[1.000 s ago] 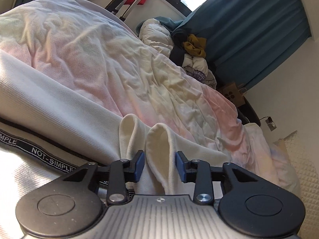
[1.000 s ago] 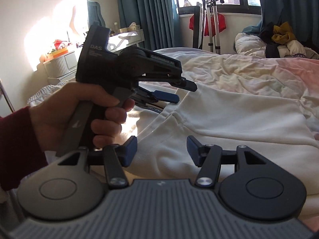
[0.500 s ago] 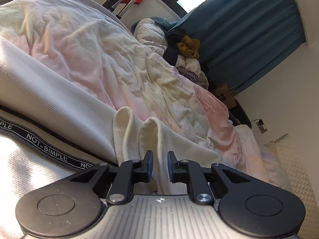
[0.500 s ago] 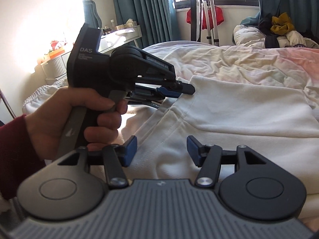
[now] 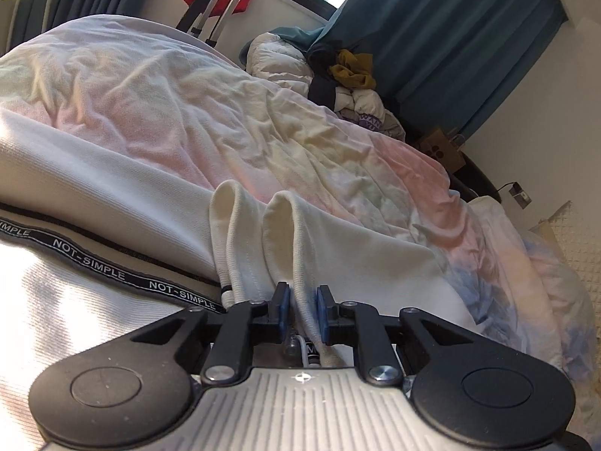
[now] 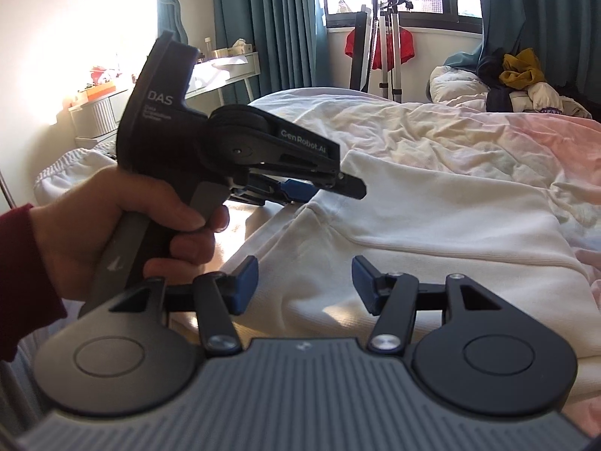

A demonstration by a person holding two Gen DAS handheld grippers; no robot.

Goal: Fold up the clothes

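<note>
A white sweatshirt (image 6: 432,225) lies spread on the bed, with a black "NOT-SIMPLE" band (image 5: 112,270) along one edge. My left gripper (image 5: 303,310) is shut on a raised ribbed fold of the sweatshirt (image 5: 296,240) at its edge. In the right wrist view the left gripper (image 6: 300,189) shows held in a hand at the garment's left corner. My right gripper (image 6: 304,285) is open and empty, just above the sweatshirt's near part.
The bed has a crumpled pastel duvet (image 5: 233,127). A pile of clothes (image 6: 522,82) lies at its far end near teal curtains (image 6: 285,26). A tripod with a red cloth (image 6: 383,45) stands by the window. A white desk (image 6: 225,67) is at left.
My left gripper closed from open onto the sweatshirt's fold and has lifted it slightly. The right gripper stayed open and nearly still.
</note>
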